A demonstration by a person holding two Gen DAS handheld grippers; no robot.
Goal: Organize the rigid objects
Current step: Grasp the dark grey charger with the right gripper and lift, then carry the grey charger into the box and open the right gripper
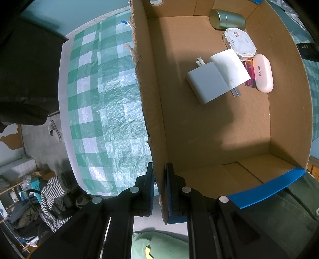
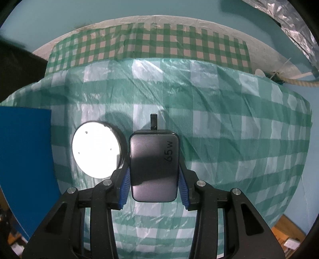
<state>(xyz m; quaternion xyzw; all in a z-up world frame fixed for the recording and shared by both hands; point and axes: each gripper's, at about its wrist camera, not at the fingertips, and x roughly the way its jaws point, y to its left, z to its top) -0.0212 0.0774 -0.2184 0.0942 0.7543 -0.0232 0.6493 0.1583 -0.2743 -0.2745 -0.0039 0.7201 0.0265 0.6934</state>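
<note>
In the left wrist view my left gripper [image 1: 160, 179] is shut on the left wall of a cardboard box [image 1: 153, 123]. In the box lie a green tin [image 1: 227, 19], a white octagonal case [image 1: 239, 42], two white chargers [image 1: 207, 85], a white KINYO case [image 1: 262, 72] and a pink item [image 1: 250, 73]. In the right wrist view my right gripper [image 2: 153, 179] is shut on a dark grey 65 W charger [image 2: 153, 167], held above the table. A round white-topped tin [image 2: 97, 149] lies just left of it.
A green checked plastic cloth [image 2: 219, 119] covers the table. The box's blue-taped edge [image 2: 24, 159] shows at the left of the right wrist view and at its near rim in the left wrist view [image 1: 267, 189]. A rope [image 2: 299, 82] lies at the far right. Clutter sits on the floor below the table [image 1: 30, 199].
</note>
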